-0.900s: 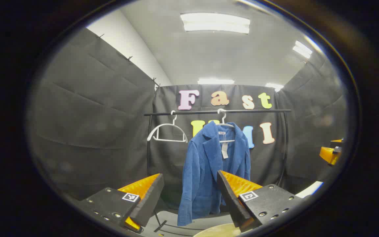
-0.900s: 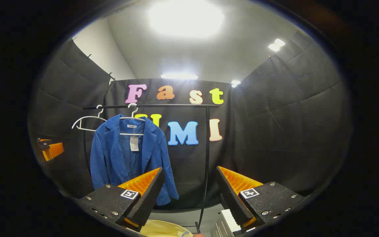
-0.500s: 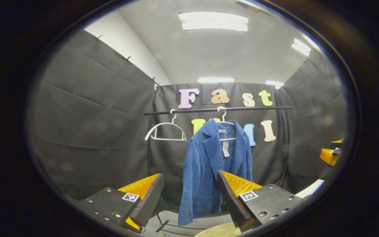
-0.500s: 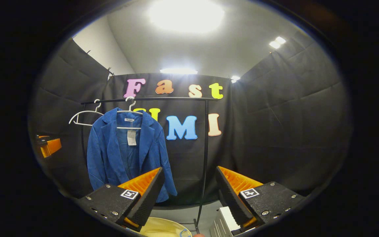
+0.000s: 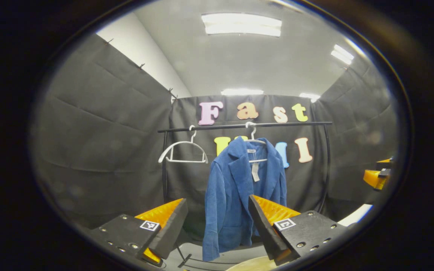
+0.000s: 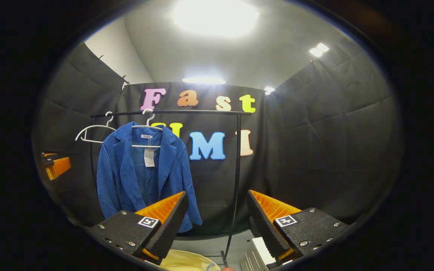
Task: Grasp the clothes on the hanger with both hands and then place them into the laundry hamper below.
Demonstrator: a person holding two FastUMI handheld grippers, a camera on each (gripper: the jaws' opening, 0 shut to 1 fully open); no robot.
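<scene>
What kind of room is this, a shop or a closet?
Neither, probably: a small staged booth. Black cloth walls enclose a clothes rail holding one blue jacket and a bare hanger.

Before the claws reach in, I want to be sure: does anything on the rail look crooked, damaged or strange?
Nothing stands out. The blue jacket hangs on its white hanger from the black rail, with a paper tag at the collar. An empty hanger hangs beside it. Both claws, left and right, are open and apart from the jacket.

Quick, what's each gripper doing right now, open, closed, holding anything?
Left gripper: open, holding nothing.
Right gripper: open, holding nothing.
</scene>
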